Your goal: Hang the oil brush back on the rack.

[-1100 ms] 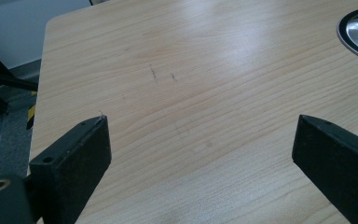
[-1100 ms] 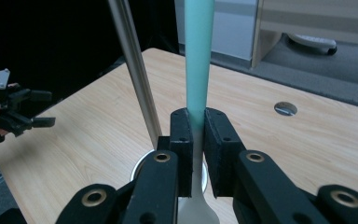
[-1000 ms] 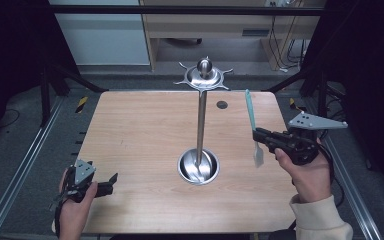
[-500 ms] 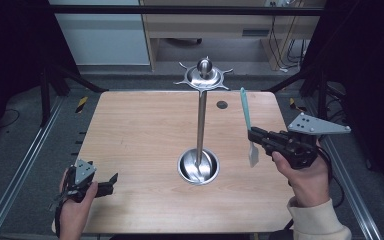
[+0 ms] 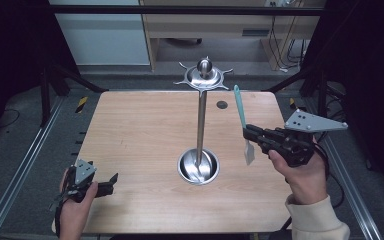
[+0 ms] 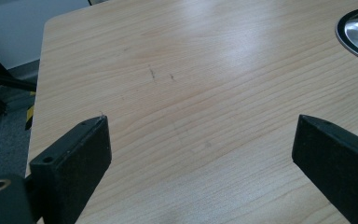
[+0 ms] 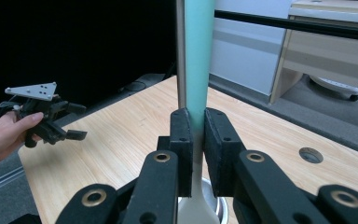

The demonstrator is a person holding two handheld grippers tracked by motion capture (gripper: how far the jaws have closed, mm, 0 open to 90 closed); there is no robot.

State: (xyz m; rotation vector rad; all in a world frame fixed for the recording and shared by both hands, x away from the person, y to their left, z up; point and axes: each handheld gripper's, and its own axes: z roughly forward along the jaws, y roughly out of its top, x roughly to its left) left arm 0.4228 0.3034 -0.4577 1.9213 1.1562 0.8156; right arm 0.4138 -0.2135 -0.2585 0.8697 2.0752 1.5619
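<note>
One wooden bench (image 5: 145, 145) takes up the middle of the high view, and at its centre stands a metal stand (image 5: 200, 125): a round dished base, a thin upright pole, and a star-shaped top with short prongs and a knob. At the right of that frame the right claw (image 5: 250, 134) is clamped shut on a spatula (image 5: 241, 120) with a teal handle and pale blade, gripping it about mid-length so the handle points up and away and the blade hangs down, clear of the bench. In the right gripper view the handle (image 7: 199, 60) runs straight up between the closed jaws, with the pole just behind it. At the lower left of the high view the left claw (image 5: 111, 181) rests at the bench edge, jaws spread wide and empty.

Judging by the stand, the step is probably to hang the spatula on a prong; that calls for lifting steadily, keeping the grip firm, and approaching without knocking the pole. No readable writing or brand marks are visible.
</note>
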